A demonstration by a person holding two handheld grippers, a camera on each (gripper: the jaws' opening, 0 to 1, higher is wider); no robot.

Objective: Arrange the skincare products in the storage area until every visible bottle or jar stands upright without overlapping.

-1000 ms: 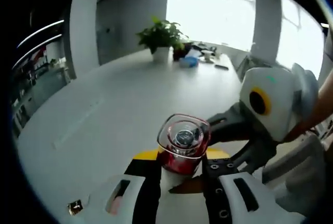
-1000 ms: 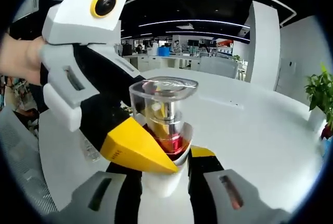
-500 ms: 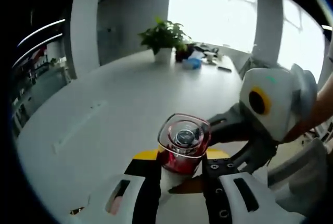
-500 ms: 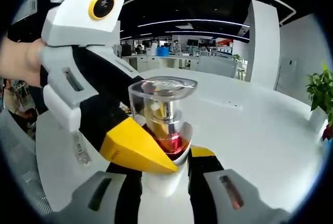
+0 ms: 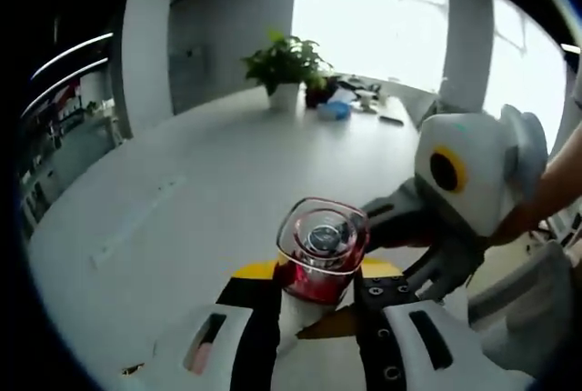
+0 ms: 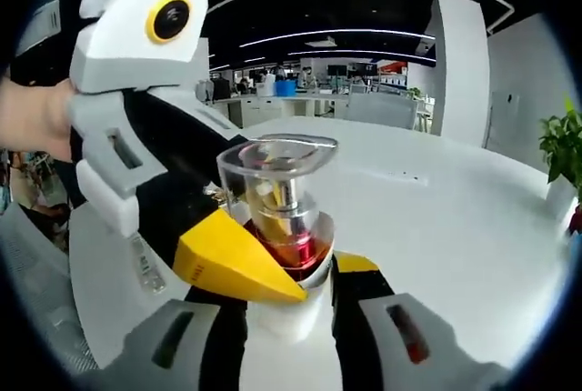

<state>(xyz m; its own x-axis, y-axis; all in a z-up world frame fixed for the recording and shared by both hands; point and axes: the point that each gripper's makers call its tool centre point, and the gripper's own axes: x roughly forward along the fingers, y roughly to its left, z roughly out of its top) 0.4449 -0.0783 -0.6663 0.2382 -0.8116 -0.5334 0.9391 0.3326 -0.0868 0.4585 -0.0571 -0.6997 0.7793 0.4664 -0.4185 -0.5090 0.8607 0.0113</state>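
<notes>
A red bottle (image 5: 318,259) with a clear square cap is held above the white table (image 5: 182,200). My left gripper (image 5: 318,289) is shut on its lower body, one yellow-tipped jaw on each side. The right gripper (image 5: 386,227) reaches in from the right, and its dark fingers touch the same bottle. In the right gripper view the bottle (image 6: 277,214) stands upright between the jaws of my right gripper (image 6: 286,305), which is shut on its white base. The left gripper (image 6: 227,259) crosses in from the left, and its yellow jaw covers the bottle's front.
A potted plant (image 5: 284,64) and a blue box (image 5: 332,109) stand at the table's far end. A small clear tube (image 6: 145,264) lies on the table behind the left gripper. Another plant (image 6: 564,150) is at the right edge. A grey chair (image 5: 527,309) is beside the table.
Both grippers keep hold of the bottle. The views have shifted only slightly with the hands, and the bottle has not moved between the jaws.
</notes>
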